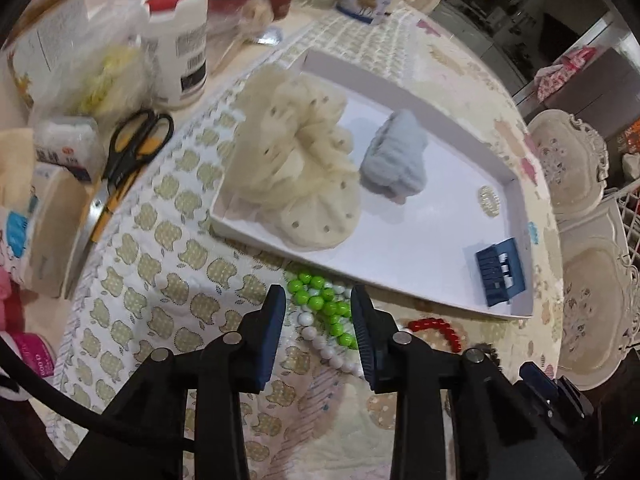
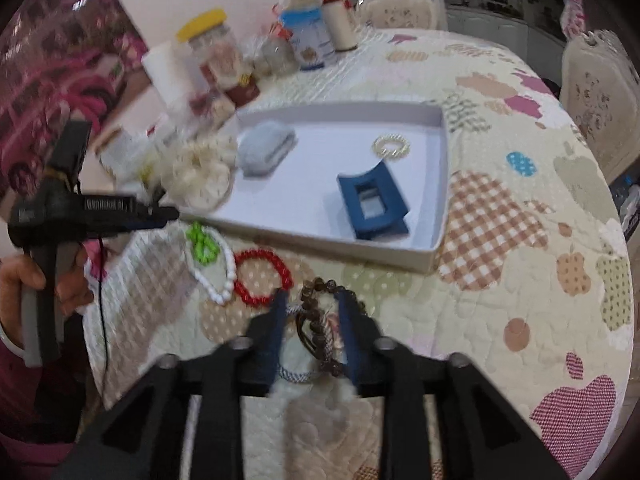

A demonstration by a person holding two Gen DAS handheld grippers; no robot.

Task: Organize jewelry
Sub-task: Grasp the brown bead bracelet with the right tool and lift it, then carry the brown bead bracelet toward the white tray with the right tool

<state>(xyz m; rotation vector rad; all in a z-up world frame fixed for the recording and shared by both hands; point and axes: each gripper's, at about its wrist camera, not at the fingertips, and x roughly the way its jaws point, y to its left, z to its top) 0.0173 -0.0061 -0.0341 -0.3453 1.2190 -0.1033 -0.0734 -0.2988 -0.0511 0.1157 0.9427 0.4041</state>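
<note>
My left gripper [image 1: 319,300] hangs open just above a green bead bracelet [image 1: 320,300] that overlaps a white bead bracelet [image 1: 328,350]; its pads touch neither. A red bead bracelet [image 1: 440,330] lies to the right. The white tray [image 1: 420,240] holds a cream scrunchie [image 1: 296,160], a pale blue scrunchie [image 1: 394,156], a clear spiral tie [image 1: 489,200] and a blue claw clip [image 1: 498,276]. My right gripper [image 2: 312,304] is closed around a bundle: a brown bead bracelet [image 2: 320,292], a grey braided band [image 2: 292,376] and a white fluffy piece [image 2: 312,392]. The tray [image 2: 312,184] lies beyond it.
Scissors [image 1: 128,156], a white bottle [image 1: 176,44], a yellow-lidded jar [image 2: 212,44] and packets crowd the table's far left. A quilted patchwork cloth [image 2: 500,220] covers the table. Cream chairs [image 1: 568,160] stand at its right edge. A hand [image 2: 40,280] holds the left gripper.
</note>
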